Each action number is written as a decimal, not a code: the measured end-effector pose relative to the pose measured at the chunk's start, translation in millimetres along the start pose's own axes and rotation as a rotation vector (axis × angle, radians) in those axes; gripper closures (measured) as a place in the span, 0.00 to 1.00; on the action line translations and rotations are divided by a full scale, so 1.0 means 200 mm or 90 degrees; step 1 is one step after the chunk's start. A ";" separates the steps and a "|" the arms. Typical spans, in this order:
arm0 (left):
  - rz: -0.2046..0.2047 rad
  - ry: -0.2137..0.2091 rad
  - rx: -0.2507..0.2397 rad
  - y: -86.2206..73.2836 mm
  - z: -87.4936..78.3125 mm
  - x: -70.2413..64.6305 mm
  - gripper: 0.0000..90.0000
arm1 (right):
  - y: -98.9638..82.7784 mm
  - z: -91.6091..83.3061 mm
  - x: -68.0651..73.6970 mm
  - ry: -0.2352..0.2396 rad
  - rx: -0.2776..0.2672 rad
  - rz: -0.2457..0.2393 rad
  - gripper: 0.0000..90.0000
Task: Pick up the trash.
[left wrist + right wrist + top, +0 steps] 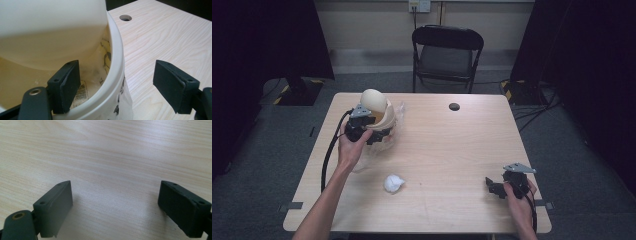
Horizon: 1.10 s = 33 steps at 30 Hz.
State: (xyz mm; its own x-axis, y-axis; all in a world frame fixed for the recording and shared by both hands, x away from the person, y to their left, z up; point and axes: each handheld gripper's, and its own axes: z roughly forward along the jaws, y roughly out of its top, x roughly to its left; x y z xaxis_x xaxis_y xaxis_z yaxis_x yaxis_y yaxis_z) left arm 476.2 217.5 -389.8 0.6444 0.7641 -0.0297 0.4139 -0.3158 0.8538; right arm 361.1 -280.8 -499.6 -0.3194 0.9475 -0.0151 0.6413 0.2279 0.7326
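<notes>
Resting near the table's (447,150) near right corner, the right gripper (498,188) stands released over bare wood. A white wad (393,183) lies left of it. Farther left, the left gripper (117,82) straddles a cream bucket's rim (116,62), 1 jaw inside, unclenched.

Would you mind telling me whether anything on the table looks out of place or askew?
A crumpled white wad lies loose on the table, apart from everything. The cream lidded bin sits tilted, its lid up, with the left hand-held gripper straddling its rim.
</notes>
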 end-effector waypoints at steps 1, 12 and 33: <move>-0.002 0.002 -0.003 0.00 -0.01 0.00 0.24 | 0.00 0.00 0.00 0.000 0.000 0.000 0.13; 0.016 -0.005 -0.031 0.00 -0.14 -0.04 0.24 | 0.00 0.00 0.00 0.000 0.000 0.000 0.13; 0.026 -0.111 0.029 -0.22 -0.14 -0.32 0.23 | 0.00 0.00 0.00 0.000 0.000 0.000 0.13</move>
State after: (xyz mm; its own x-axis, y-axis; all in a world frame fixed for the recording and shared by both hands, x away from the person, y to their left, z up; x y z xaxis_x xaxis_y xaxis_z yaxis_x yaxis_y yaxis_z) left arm 399.4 197.0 -410.7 0.7612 0.6424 -0.0889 0.4117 -0.3727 0.8316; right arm 361.1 -280.8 -499.6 -0.3194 0.9475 -0.0151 0.6414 0.2279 0.7326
